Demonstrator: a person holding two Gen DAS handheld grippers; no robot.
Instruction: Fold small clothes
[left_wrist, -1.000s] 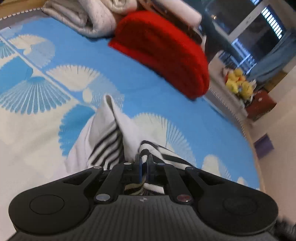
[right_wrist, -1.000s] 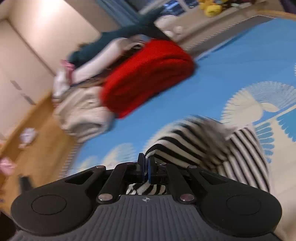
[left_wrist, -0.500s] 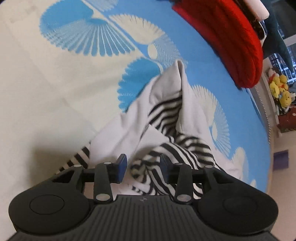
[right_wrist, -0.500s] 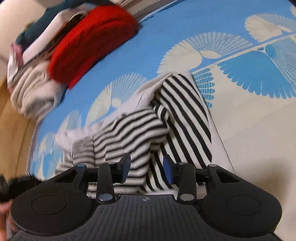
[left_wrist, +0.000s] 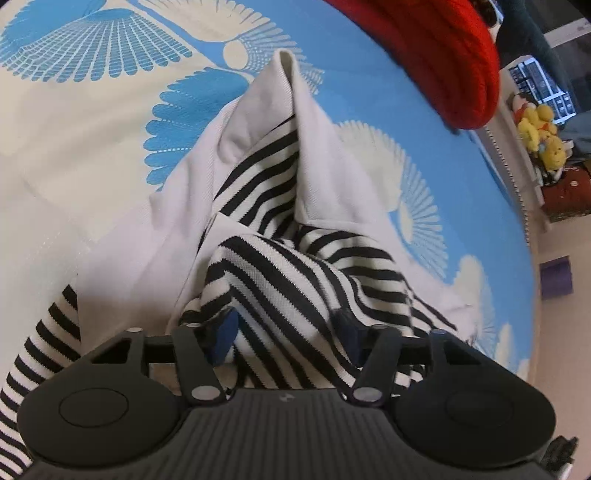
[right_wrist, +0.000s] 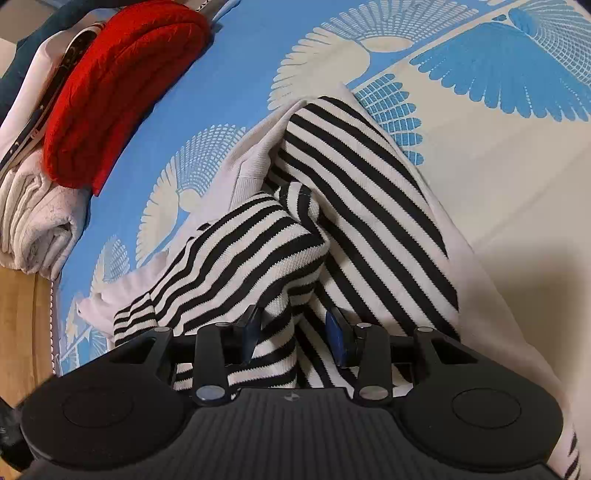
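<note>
A black-and-white striped garment with plain white parts (left_wrist: 266, 206) lies crumpled on the blue-and-cream patterned mat (left_wrist: 74, 122). It also shows in the right wrist view (right_wrist: 354, 192). My left gripper (left_wrist: 286, 332) is open, its jaws wide apart with a striped fold lying loose between them. My right gripper (right_wrist: 293, 334) is open too, with striped cloth between its blue pads (right_wrist: 338, 332), not pinched.
A folded red knit (left_wrist: 443, 55) lies at the mat's far edge, also in the right wrist view (right_wrist: 110, 92). A folded pale cloth (right_wrist: 33, 218) and other clothes sit beside it. Yellow plush toys (left_wrist: 539, 129) stand off the mat. Wooden floor (right_wrist: 22, 314) borders the mat.
Both grippers were shut on the striped garment and held it up. They have opened and dropped it onto the mat, and now sit low over the crumpled cloth.
</note>
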